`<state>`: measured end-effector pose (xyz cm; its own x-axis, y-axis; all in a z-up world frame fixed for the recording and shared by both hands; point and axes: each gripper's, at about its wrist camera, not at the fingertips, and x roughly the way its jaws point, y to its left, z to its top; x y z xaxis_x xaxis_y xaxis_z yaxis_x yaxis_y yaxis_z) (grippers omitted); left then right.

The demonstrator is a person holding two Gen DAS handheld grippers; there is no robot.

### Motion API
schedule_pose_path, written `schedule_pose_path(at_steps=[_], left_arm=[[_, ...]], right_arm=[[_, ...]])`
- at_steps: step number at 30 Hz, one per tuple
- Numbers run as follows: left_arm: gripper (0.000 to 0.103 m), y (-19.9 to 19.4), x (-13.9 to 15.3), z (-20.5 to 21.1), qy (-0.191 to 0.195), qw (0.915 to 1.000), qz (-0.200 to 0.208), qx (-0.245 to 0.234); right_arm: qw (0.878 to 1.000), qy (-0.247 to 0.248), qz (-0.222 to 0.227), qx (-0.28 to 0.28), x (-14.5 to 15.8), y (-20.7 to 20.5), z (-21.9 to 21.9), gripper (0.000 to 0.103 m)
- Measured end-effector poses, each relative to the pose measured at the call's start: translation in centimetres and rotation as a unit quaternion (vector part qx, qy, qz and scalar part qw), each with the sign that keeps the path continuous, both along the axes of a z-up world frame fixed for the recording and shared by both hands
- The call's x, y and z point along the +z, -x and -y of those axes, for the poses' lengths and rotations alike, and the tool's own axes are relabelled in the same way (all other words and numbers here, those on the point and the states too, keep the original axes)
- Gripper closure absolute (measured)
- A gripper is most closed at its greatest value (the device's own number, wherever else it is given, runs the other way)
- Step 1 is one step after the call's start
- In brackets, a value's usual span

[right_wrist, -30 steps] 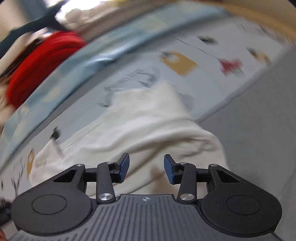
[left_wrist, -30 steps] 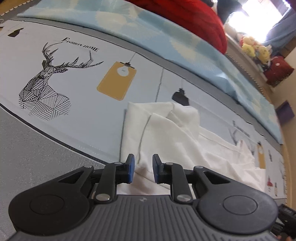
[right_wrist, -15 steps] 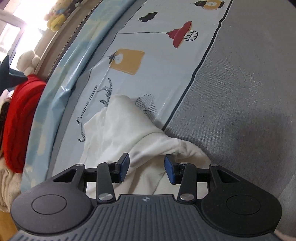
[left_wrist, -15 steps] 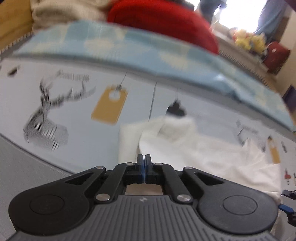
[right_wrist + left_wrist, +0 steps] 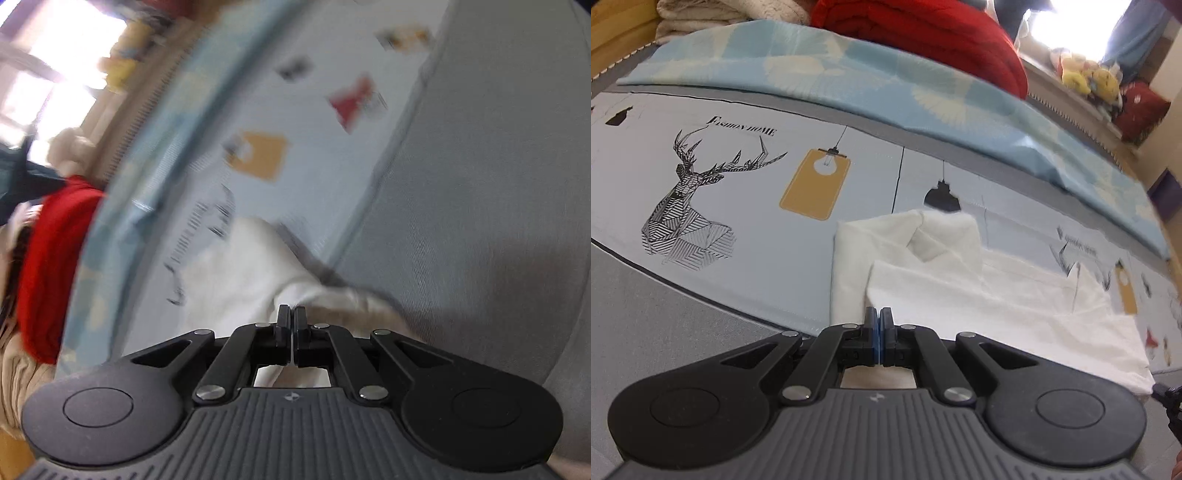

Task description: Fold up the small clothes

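A white garment (image 5: 979, 288) lies partly folded on the printed bedsheet (image 5: 746, 206), stretched from centre to right in the left wrist view. My left gripper (image 5: 879, 321) is shut on the garment's near left edge, and the cloth shows behind its closed jaws. In the blurred right wrist view the same white garment (image 5: 251, 273) lies bunched at the border between the printed sheet and the grey cover. My right gripper (image 5: 291, 317) is shut on the garment's near edge, with cloth visible under the jaws.
A light blue blanket (image 5: 849, 70) and a red blanket (image 5: 923, 33) lie along the far side of the bed. Soft toys (image 5: 1089, 77) sit by the bright window. Grey bed cover (image 5: 480, 221) fills the near side.
Both grippers went from open to shut on the white garment, the left one first and the right one just now. The right view swings and is blurred.
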<state>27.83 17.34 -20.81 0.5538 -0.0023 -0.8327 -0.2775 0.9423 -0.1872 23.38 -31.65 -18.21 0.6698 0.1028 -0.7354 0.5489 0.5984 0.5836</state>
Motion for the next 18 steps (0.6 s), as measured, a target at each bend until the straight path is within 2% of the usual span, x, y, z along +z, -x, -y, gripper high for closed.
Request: schedule_pose_path(at_steps=[2,3,4,6,8,10,12,13,14,16,17,18], left_arm=[[0.103,0.0,-1.2,0.2,-0.016,0.9991,-0.038,-0.005],[0.103,0.2,-1.8,0.1,-0.024,0.9982,-0.056,-0.003],[0.103,0.3,-2.2,0.0,-0.030,0.9973,-0.067,-0.002],[0.102,0.5,-2.1,-0.4,-0.024,0.9978,-0.063,-0.003],[0.096,0.9,-0.9,-0.5,-0.002,0.9995,-0.031,-0.012],[0.094,1.2,0.0,-0.2,0.007,0.9994,0.006,-0.032],[0.094,1.1,-0.5,0.3,0.010,0.9988,0.011,-0.047],[0.094,1.0,-1.2,0.4,0.011,0.9987,0.002,-0.050],[0.094,0.7,-2.2,0.5,0.010,0.9986,-0.015,-0.049],[0.094,0.3,-4.6,0.3,0.000,0.9963,-0.076,-0.039],[0.095,0.3,-5.4,0.1,-0.006,0.9944,-0.100,-0.032],[0.096,0.3,-5.4,-0.3,-0.001,0.9946,-0.101,-0.025]], right_arm=[[0.996,0.032,-0.077,0.022,-1.8,-0.4,0.0,0.103],[0.992,0.030,-0.122,0.011,-3.2,-0.3,0.4,0.103],[0.990,0.020,-0.138,0.003,-3.9,0.0,0.8,0.102],[0.993,0.016,-0.116,0.006,-3.1,0.1,0.9,0.099],[0.996,0.062,-0.060,0.016,-0.7,0.1,0.2,0.098],[0.993,0.111,0.005,0.037,1.7,0.0,-1.1,0.093],[0.991,0.107,0.046,0.062,2.1,-0.3,-1.9,0.071],[0.991,0.090,0.053,0.081,1.6,-0.8,-2.2,0.064],[0.991,0.068,0.046,0.104,0.6,-1.6,-2.2,0.055],[0.993,0.052,-0.014,0.103,-1.9,-2.4,-1.9,0.056],[0.994,0.049,-0.051,0.080,-3.2,-2.3,-1.1,0.061],[0.994,0.047,-0.086,0.046,-4.2,-2.0,-0.1,0.061]])
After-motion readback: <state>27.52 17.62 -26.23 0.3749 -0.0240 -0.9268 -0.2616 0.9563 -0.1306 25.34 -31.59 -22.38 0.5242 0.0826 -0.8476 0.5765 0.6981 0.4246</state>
